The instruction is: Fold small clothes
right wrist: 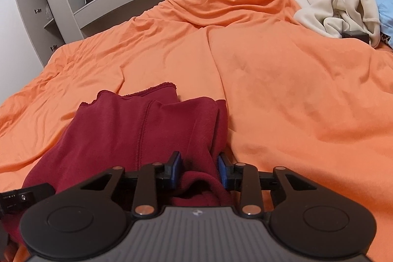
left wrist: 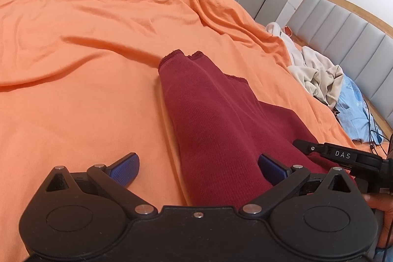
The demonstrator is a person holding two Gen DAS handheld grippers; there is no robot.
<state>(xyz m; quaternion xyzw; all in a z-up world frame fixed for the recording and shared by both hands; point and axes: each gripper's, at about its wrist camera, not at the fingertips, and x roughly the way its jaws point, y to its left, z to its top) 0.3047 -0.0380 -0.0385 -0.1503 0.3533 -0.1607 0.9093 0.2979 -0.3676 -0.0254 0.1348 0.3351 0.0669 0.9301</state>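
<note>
Okay, I see the dark red garment (left wrist: 216,119) lying on the orange bedsheet (left wrist: 81,46), running from the lower centre of the left wrist view up toward the middle, its hemmed ends pointing away from me. In the right wrist view the same red garment (right wrist: 127,131) fills the lower left, partly folded, with a stitched seam down its middle.

My left gripper (left wrist: 199,170) is spread wide: one blue pad (left wrist: 125,170) rests over bare sheet at lower left, the other sits on the red cloth at lower right. It grips nothing.

My right gripper (right wrist: 199,170) has its blue pads (right wrist: 177,167) drawn in on a bunched fold of the red cloth at the lower centre of its view; fabric fills the gap, so it is pinching the garment's near edge. The right gripper's black body also shows at the right edge of the left wrist view.

A pile of cream clothes (right wrist: 339,6) and a light blue piece (left wrist: 353,109) lie near the grey padded headboard (left wrist: 356,41), well apart from the red garment.
</note>
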